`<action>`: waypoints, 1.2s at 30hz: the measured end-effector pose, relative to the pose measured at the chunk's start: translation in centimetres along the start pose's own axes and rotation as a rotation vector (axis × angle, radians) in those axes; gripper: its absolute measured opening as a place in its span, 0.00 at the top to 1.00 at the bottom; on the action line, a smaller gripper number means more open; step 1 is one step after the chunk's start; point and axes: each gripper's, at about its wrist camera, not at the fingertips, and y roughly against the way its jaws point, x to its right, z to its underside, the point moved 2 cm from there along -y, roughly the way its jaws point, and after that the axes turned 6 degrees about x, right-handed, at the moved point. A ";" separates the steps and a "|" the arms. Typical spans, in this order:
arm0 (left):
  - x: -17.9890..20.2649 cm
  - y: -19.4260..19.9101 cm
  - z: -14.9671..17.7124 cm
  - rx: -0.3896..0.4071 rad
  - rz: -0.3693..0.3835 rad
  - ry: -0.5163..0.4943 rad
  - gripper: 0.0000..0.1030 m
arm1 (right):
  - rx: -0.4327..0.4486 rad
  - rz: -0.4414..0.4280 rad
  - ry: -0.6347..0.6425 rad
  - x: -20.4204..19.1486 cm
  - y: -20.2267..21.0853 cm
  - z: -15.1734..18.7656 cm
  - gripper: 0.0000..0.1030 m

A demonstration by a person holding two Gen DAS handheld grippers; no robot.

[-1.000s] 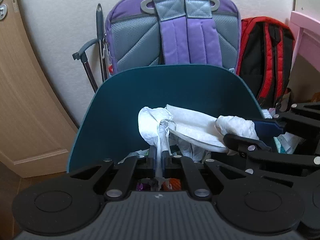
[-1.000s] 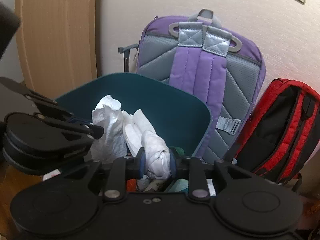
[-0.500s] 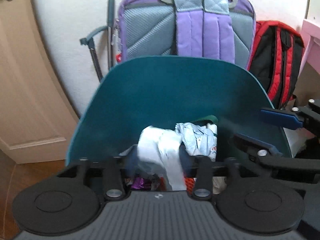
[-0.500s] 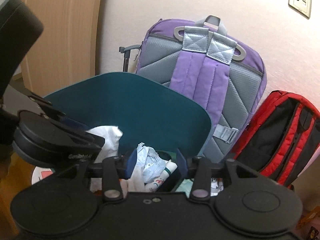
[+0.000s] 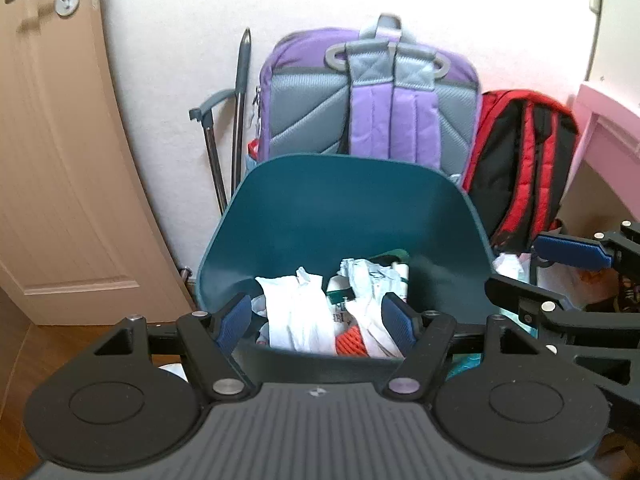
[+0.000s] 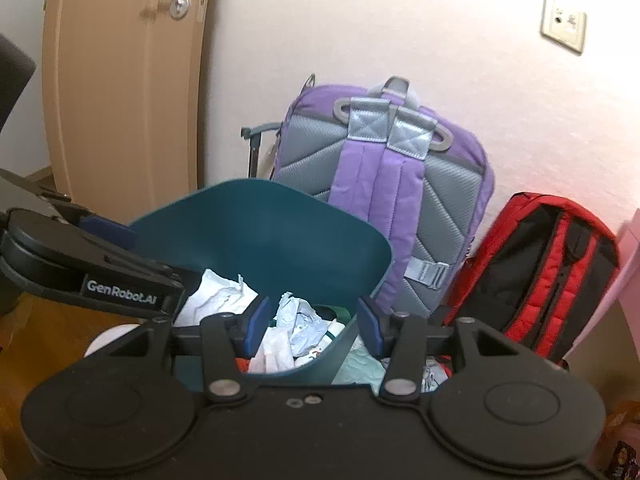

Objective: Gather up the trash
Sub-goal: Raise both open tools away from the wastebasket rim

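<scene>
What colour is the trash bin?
Dark teal; the trash bin shows best in the left wrist view.

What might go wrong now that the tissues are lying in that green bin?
The white tissues sit high among other rubbish, so one could slide back out over the low front of the bin. The left hand-held gripper, whose jaws have just been opening with nothing held, hangs close above the pile and could snag paper. The right hand-held gripper straddles the rim and could knock it.
</scene>
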 end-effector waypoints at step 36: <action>-5.4 11.4 17.1 -0.016 0.090 0.085 0.04 | -0.028 -0.288 -0.081 -8.8 10.9 8.2 0.52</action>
